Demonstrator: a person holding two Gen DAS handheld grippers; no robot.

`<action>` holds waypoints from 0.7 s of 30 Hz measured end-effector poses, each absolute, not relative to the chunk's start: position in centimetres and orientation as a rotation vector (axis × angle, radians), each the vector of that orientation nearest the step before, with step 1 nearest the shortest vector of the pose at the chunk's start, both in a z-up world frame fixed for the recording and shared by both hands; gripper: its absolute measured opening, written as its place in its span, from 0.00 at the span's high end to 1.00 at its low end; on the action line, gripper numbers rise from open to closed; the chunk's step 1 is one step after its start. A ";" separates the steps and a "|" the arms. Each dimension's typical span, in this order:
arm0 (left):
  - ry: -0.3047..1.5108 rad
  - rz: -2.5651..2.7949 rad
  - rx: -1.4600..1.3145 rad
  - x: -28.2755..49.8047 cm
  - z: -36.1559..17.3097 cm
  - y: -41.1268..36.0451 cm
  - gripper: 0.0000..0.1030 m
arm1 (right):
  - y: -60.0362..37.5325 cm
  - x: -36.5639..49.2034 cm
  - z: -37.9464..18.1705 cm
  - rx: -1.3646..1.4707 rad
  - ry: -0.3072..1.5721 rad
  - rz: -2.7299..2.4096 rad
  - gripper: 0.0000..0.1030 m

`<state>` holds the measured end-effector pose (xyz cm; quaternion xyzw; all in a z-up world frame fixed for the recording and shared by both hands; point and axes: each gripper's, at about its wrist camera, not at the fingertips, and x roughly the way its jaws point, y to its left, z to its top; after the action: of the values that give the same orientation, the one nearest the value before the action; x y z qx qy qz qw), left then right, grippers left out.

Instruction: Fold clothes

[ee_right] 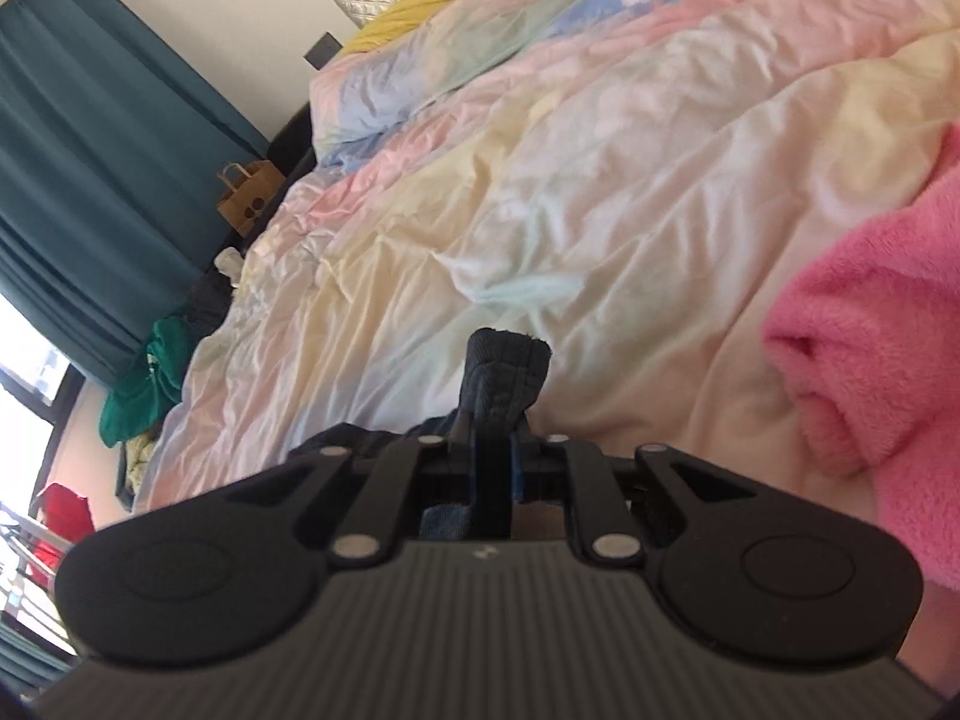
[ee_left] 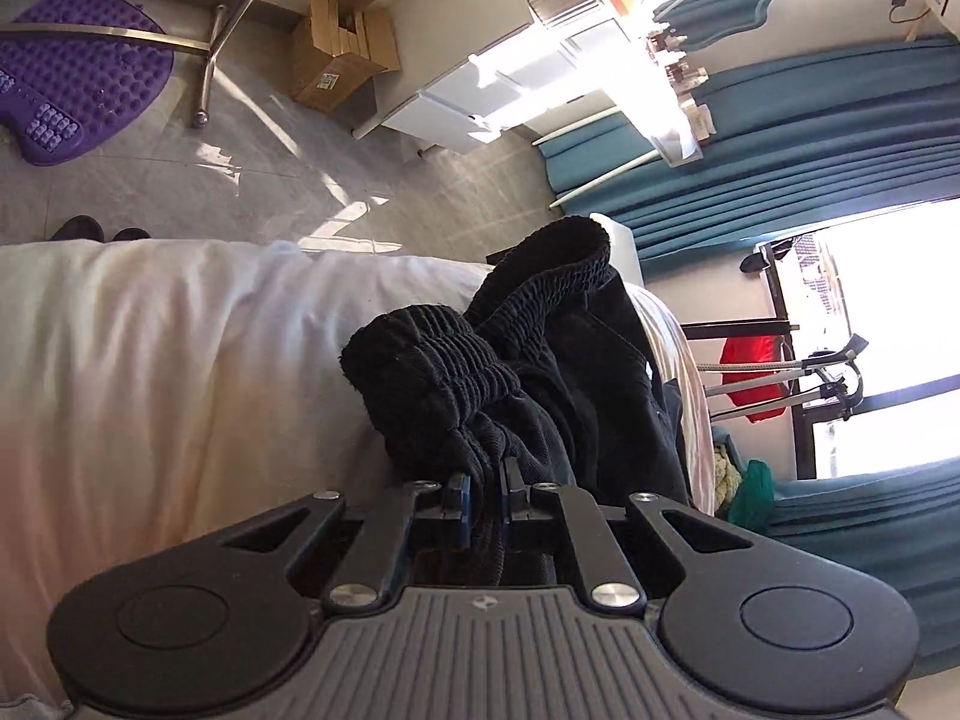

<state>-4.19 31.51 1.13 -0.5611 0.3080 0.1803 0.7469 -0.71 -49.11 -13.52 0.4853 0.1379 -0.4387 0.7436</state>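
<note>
- Black ribbed waistband of dark trousers (ee_left: 540, 360) pinched in left gripper (ee_left: 486, 480), jaws nearly closed on cloth.
- Right gripper (ee_right: 495, 450) clamped on another ribbed edge of same garment.
- Bunched over pastel duvet (ee_right: 540, 180), near its edge.
- Pink fleece (ee_right: 882, 360) at right.

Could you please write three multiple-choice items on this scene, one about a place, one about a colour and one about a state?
1. Where does the fluffy garment lie?
A. on the floor
B. on the bed's pastel duvet
C. on a chair

2. What colour are the curtains?
A. teal
B. grey
C. white

3. What is the left gripper doing?
A. hanging open
B. lying on the floor
C. pinching the black garment

Answers: 1 B, it rests on the duvet at the right edge; 2 A, teal in both views; 3 C, black fabric is clamped between its fingers.
</note>
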 end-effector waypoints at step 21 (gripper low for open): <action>0.710 0.297 -0.561 -3.3 6.6 26.6 0.14 | -45.6 0.4 -8.6 0.795 0.247 -0.832 0.20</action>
<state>-3.33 26.57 6.55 -0.2699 0.3416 0.1432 0.8888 0.40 -45.56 -8.59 0.3751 0.1163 -0.3926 0.8317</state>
